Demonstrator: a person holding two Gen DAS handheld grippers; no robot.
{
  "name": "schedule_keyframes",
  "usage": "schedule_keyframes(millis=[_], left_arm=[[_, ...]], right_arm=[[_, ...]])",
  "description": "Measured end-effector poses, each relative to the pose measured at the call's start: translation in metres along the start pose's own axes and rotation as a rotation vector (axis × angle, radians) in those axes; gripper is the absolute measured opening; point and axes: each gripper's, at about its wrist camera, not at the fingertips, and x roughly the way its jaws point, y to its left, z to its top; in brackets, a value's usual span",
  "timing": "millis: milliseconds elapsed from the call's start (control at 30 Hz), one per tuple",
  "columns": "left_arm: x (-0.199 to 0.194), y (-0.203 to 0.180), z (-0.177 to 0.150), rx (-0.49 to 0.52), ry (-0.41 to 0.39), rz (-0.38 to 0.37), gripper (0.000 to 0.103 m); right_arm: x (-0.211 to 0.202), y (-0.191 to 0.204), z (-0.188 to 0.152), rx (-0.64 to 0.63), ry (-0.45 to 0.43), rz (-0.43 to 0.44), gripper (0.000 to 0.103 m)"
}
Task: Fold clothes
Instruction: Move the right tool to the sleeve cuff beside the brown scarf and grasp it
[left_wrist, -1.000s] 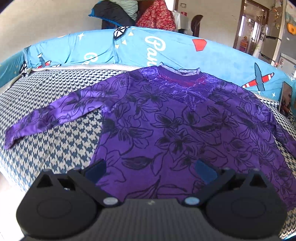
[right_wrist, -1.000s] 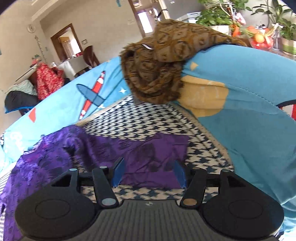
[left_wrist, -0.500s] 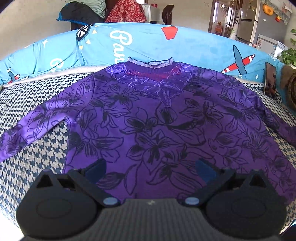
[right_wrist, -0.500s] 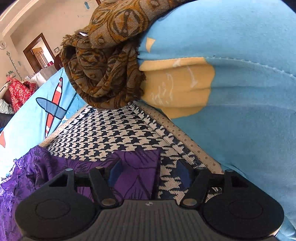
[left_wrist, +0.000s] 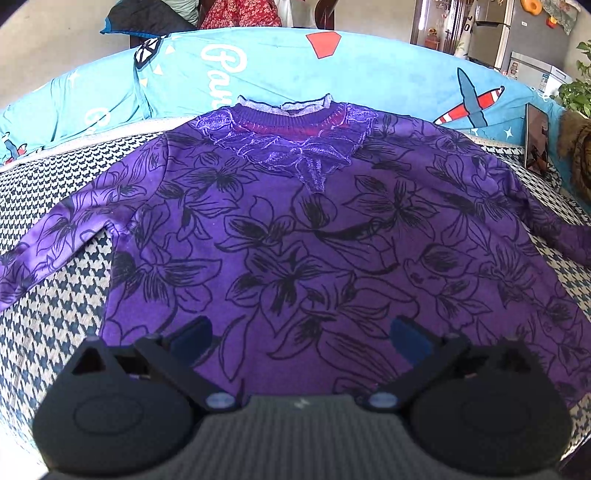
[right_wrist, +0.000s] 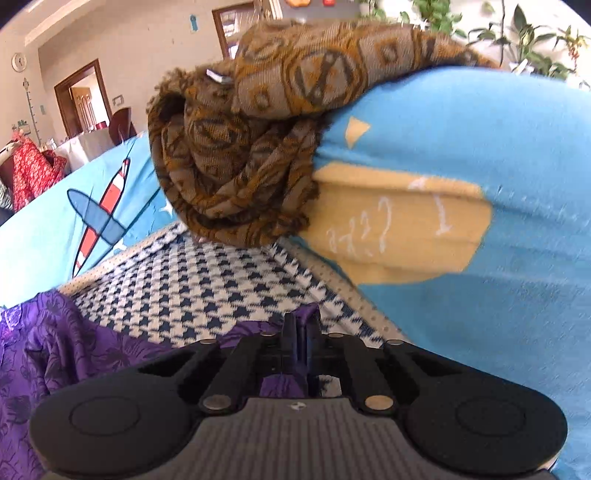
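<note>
Purple floral top (left_wrist: 295, 236) lies flat, front up, on the houndstooth seat cover (left_wrist: 51, 317) of a sofa, collar toward the backrest. Backrest is draped in a blue printed cover (left_wrist: 280, 70) with airplane motifs. Both sleeves are spread out to the sides; the sleeve at the left of the left wrist view runs off the frame edge, the other trails toward the right edge.

Left gripper (left_wrist: 301, 334): the 2 fingers stand wide apart over the lower hem area of the top. Purple cloth shows between them, but the pads do not press on it. Whether the fingertips touch the cloth cannot be told.

Right gripper (right_wrist: 301, 332): the fingers have just been closing and are now together, pinching a fold of the purple sleeve end (right_wrist: 304, 315). A small peak of cloth sticks up between the fingertips and more bunches below them, near the gripper body. The rest of the sleeve runs off to the lower left of the right wrist view in loose wrinkles.

Beyond the right gripper: bare houndstooth seat, then the sofa arm under the same blue cover with a yellow patch. Brown patterned scarf (right_wrist: 251, 147) sits bundled on top of that arm, hanging over its inner side, well apart from the pinched sleeve.
</note>
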Motion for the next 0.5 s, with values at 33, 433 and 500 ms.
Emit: schedule_keyframes(millis=[33,433,500], left_arm=[[0.001,-0.001,0.0,0.003,0.002,-0.002,0.103],[0.008,-0.008,-0.004,0.03,0.024,-0.003,0.103],[0.008,-0.008,-0.005,0.033,0.024,-0.006,0.103]], right_arm=[[-0.006,0.001,0.003,-0.001,-0.048,-0.019,0.006],[-0.003,-0.008,0.019,0.053,-0.147,-0.175,0.006],[-0.002,-0.012,0.019,0.066,-0.139,-0.156,0.006]])
